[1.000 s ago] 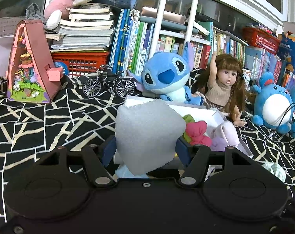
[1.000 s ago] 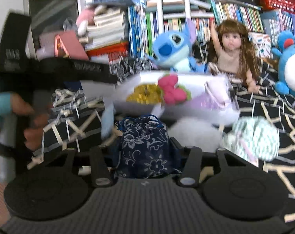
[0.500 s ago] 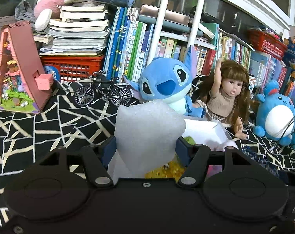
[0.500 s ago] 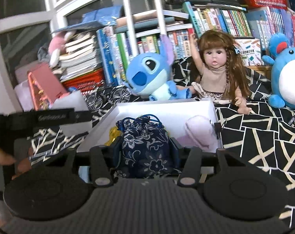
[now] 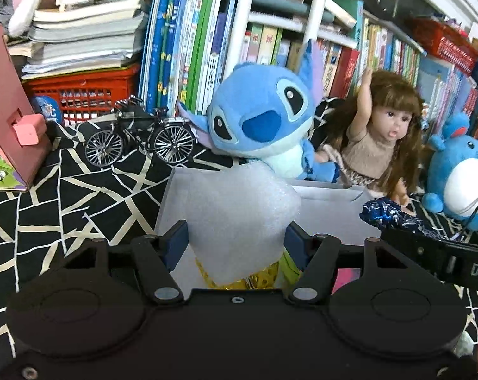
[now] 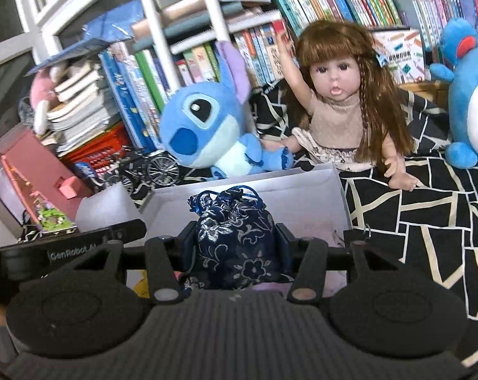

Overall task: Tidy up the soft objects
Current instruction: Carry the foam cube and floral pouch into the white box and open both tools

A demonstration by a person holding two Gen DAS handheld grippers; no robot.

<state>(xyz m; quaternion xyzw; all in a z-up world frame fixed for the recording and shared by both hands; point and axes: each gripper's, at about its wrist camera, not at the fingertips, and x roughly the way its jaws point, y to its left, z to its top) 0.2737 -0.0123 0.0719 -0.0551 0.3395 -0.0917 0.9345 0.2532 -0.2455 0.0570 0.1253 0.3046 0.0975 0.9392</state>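
Delivery is underway: the left tool [image 5: 235, 243] is gripping a foam block [image 5: 239, 215] and the right tool [image 6: 234, 247] a pouch [image 6: 235, 237], both hanging over the near end of the white box [image 6: 302, 186]. Next comes lowering each inside, then letting go.

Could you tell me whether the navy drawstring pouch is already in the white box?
Not yet: the navy drawstring pouch is clamped in the right hand-held gripper, above the white box.

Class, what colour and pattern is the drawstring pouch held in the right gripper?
The drawstring pouch is dark navy blue with a pale floral and scroll pattern; the right wrist view shows it best.
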